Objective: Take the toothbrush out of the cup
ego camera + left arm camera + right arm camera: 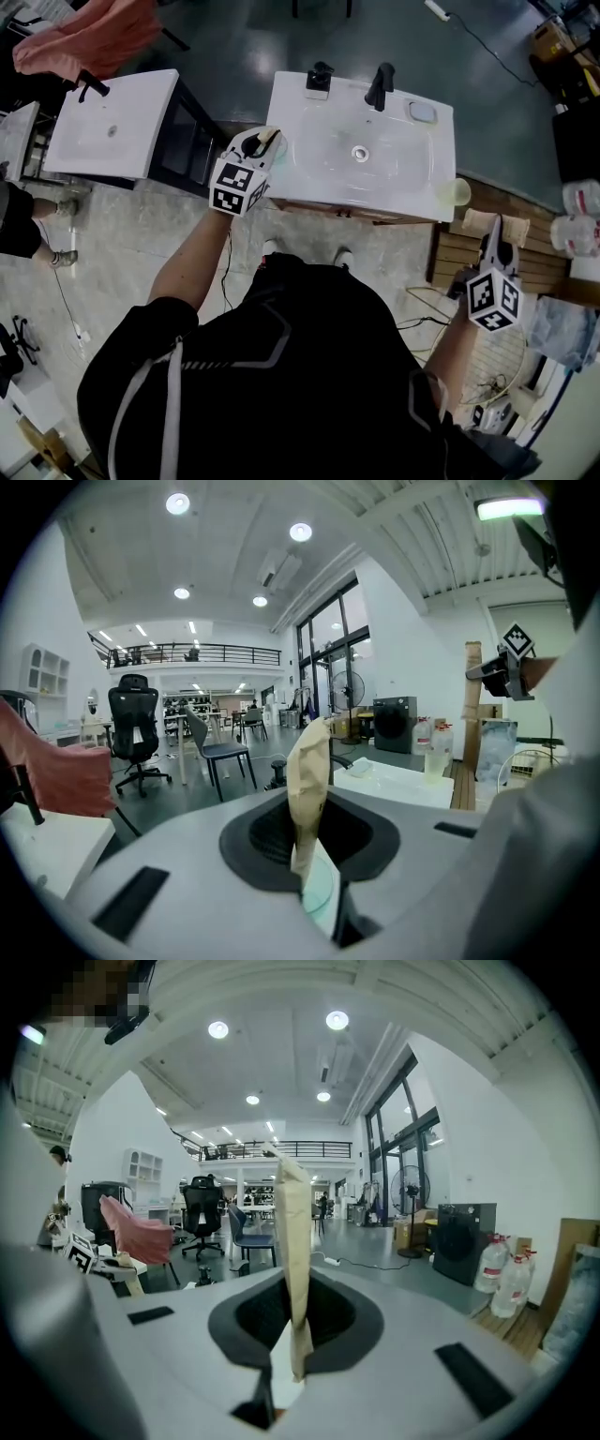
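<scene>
My left gripper (265,141) hangs over the front left corner of the white sink (309,187). Its tape-wrapped fingers (309,761) are shut on a thin, pale green, translucent piece (322,885) with a curved edge; I cannot tell whether it is a cup wall or a toothbrush. A translucent cup (457,192) stands on the sink's front right corner, also seen as the cup (433,761) in the left gripper view. I make out no toothbrush in it. My right gripper (494,230) floats to the right of the sink, with my right gripper (291,1185) shut and nothing between its fingers.
A black faucet (380,86), a soap dispenser (319,80) and a soap dish (422,111) line the sink's back edge. A second sink (112,127) stands to the left, with a pink cloth (89,42) behind it. A wooden pallet (469,253) and water bottles (581,216) lie to the right.
</scene>
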`<control>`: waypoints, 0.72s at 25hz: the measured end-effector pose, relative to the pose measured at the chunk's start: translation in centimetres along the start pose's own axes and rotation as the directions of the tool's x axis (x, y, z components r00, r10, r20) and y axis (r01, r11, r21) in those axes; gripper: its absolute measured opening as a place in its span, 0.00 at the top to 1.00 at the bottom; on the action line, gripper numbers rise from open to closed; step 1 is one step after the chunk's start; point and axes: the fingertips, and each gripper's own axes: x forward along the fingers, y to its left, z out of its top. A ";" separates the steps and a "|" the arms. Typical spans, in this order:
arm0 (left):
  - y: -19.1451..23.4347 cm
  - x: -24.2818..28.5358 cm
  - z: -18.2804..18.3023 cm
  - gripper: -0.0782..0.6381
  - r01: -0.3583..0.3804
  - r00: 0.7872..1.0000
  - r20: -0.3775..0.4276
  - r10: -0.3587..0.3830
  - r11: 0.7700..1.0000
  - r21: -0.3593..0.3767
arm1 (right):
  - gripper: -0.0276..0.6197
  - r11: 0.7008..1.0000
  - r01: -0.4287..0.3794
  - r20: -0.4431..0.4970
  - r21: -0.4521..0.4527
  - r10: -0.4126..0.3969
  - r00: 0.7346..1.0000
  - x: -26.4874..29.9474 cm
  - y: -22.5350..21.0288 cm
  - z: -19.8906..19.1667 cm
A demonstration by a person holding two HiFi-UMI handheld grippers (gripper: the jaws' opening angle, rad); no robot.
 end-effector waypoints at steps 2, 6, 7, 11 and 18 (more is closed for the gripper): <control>0.4 -0.4 0.9 0.84 -0.021 1.000 0.010 0.021 1.000 -0.008 | 0.92 1.000 -0.010 0.013 0.005 0.010 1.000 0.3 -0.3 0.4; 1.1 -1.3 2.8 0.84 -0.066 0.997 0.035 0.067 0.997 -0.027 | 0.92 0.999 -0.035 0.039 0.010 0.035 0.999 1.3 -0.8 1.1; 1.2 -1.5 3.3 0.84 -0.076 0.996 0.044 0.077 0.997 -0.032 | 0.92 0.999 -0.042 0.045 0.011 0.041 0.998 1.6 -0.9 1.3; 1.2 -2.9 5.8 0.84 -0.102 0.991 0.083 0.104 0.994 -0.036 | 0.92 0.997 -0.074 0.065 0.017 0.073 0.995 2.8 -1.0 1.9; 1.5 -5.7 9.6 0.85 -0.152 0.979 0.125 0.160 0.986 -0.076 | 0.93 0.990 -0.140 0.099 0.014 0.138 0.986 5.0 -0.2 3.5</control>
